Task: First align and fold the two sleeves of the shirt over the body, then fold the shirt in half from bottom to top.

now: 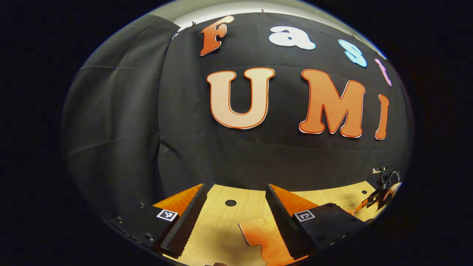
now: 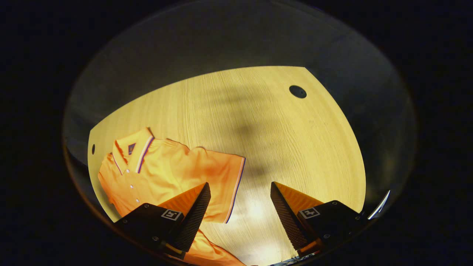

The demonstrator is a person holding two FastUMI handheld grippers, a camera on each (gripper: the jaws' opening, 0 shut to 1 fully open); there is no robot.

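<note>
An orange polo shirt (image 2: 166, 173) lies flat on the wooden table (image 2: 281, 140) at the left of the right gripper view. Its collar (image 2: 131, 147) points away, and one short sleeve with a dark-striped cuff (image 2: 221, 181) is spread out to the right. My right gripper (image 2: 239, 184) hovers open above the table just past that cuff; its left finger overlaps the sleeve in the picture. My left gripper (image 1: 235, 188) is open and held low, facing the booth wall. A bit of the orange shirt (image 1: 264, 236) lies on the table (image 1: 221, 221) below its fingers. The right gripper (image 1: 382, 194) also shows far off at the right edge.
The table has small round holes (image 2: 297, 91) (image 2: 93, 149) (image 1: 230, 203). Bare wood stretches to the right of and beyond the shirt. The black cloth wall (image 1: 258, 155) rises right behind the table's far edge.
</note>
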